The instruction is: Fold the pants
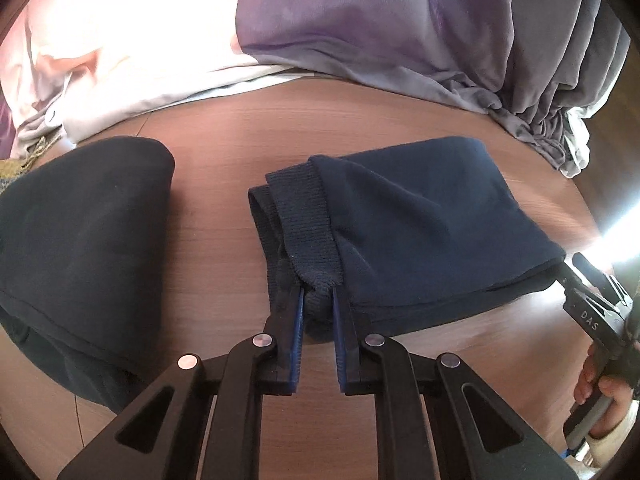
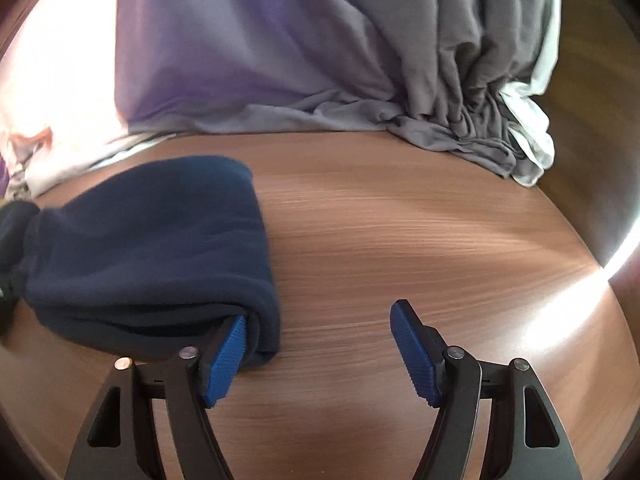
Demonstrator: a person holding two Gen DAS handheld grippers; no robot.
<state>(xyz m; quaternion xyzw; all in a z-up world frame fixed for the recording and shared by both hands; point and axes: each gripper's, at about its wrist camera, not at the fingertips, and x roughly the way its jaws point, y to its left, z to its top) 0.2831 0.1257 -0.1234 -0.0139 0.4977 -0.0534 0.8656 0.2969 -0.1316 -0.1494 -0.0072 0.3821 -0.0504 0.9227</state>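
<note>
The folded navy pants [image 1: 420, 224] lie on the wooden table [image 2: 400, 240]. Their ribbed cuff is pinched by the nearly closed left gripper [image 1: 318, 300]; the right gripper [image 2: 320, 340] stands wide open, holding nothing, one finger tucked in the fold. If pulled by the cuff alone, the bundle could be unfolded

Navy pants [image 1: 420, 224], soft fleece-like knit, folded into compact bundle of several layers. Flat on wooden tabletop, long axis running left-right. Ribbed cuff [image 1: 304, 216] lying on top at left end, near corner bunched. Right end [image 2: 256, 280] rounded fold, layered edges stacked along near side. Surface mostly smooth, with a few shallow creases.
</note>
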